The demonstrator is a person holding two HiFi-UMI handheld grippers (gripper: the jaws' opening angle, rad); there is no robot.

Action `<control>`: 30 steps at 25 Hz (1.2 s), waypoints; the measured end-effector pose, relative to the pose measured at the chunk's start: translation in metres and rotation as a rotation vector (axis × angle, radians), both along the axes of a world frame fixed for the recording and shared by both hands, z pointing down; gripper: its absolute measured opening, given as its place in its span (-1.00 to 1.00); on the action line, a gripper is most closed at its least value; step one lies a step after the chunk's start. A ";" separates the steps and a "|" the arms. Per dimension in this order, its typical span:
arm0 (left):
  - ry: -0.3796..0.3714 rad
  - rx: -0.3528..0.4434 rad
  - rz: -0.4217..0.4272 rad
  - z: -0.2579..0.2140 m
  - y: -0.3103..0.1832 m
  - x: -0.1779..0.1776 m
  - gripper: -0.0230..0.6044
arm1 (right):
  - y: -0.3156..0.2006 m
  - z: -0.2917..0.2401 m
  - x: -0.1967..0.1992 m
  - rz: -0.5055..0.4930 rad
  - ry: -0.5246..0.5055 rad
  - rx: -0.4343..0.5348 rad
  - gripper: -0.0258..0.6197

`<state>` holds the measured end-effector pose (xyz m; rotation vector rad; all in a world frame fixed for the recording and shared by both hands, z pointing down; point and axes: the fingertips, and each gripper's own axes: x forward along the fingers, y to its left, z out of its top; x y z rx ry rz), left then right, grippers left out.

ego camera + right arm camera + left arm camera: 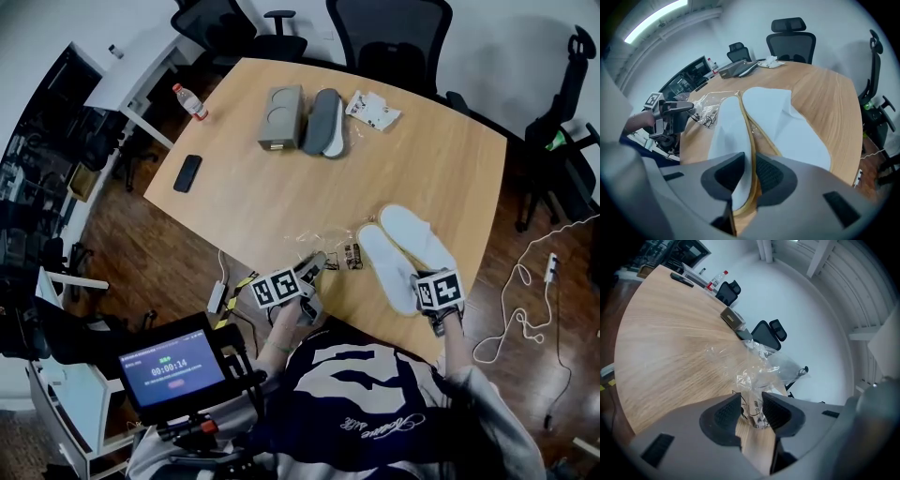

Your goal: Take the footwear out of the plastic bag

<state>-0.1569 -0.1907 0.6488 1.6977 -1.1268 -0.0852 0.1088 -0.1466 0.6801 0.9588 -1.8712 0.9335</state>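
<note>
Two white slippers [389,267] [417,234] lie side by side on the wooden table [281,197] near its front edge, outside the bag. The clear plastic bag [328,246] lies crumpled to their left. My left gripper [317,262] is at the bag's near end; in the left gripper view the bag [761,366] reaches in between the jaws [752,411], which stand apart around it. My right gripper [424,295] is at the heel of the left slipper [731,136]; its rim runs between the parted jaws [751,176], with the other slipper [783,122] beside it.
At the table's far side lie a grey box [279,117], a dark pair of slippers [323,122] and a white packet [372,110]. A bottle [190,101] and a phone [187,172] sit at the left. Office chairs [394,37] ring the table. A white cable [525,309] lies on the floor at the right.
</note>
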 end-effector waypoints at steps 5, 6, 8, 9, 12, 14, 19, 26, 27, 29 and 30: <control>-0.165 -0.006 0.004 0.003 0.003 -0.015 0.17 | -0.001 0.003 0.001 0.010 -0.005 0.004 -0.68; -0.219 0.005 -0.008 0.001 0.005 -0.021 0.17 | -0.001 0.003 0.001 0.011 -0.004 0.007 -0.68; -0.311 0.013 -0.021 -0.001 0.009 -0.034 0.17 | -0.001 0.004 0.001 0.006 -0.002 0.026 -0.67; -0.340 0.007 -0.013 0.000 0.012 -0.038 0.17 | -0.002 0.004 0.002 -0.001 0.005 0.047 -0.67; -0.339 0.009 -0.007 -0.003 0.017 -0.042 0.17 | -0.006 0.001 0.006 -0.006 0.033 0.118 -0.49; -0.310 0.050 -0.070 -0.014 0.020 -0.049 0.17 | -0.003 -0.007 0.004 0.026 0.014 0.141 -0.44; -0.331 0.126 -0.128 -0.034 0.016 -0.065 0.17 | -0.010 -0.032 0.003 0.147 -0.038 0.241 -0.44; -0.275 0.221 0.046 -0.059 0.031 -0.044 0.17 | 0.005 -0.087 -0.024 0.250 -0.177 0.378 -0.44; -0.289 0.245 0.058 -0.067 0.037 -0.043 0.17 | 0.013 -0.096 -0.032 0.254 -0.195 0.392 -0.44; -0.323 0.308 0.066 -0.086 0.049 -0.043 0.17 | 0.029 -0.111 -0.049 0.254 -0.230 0.412 -0.44; -0.337 0.346 0.068 -0.096 0.052 -0.042 0.17 | 0.035 -0.117 -0.058 0.245 -0.245 0.418 -0.44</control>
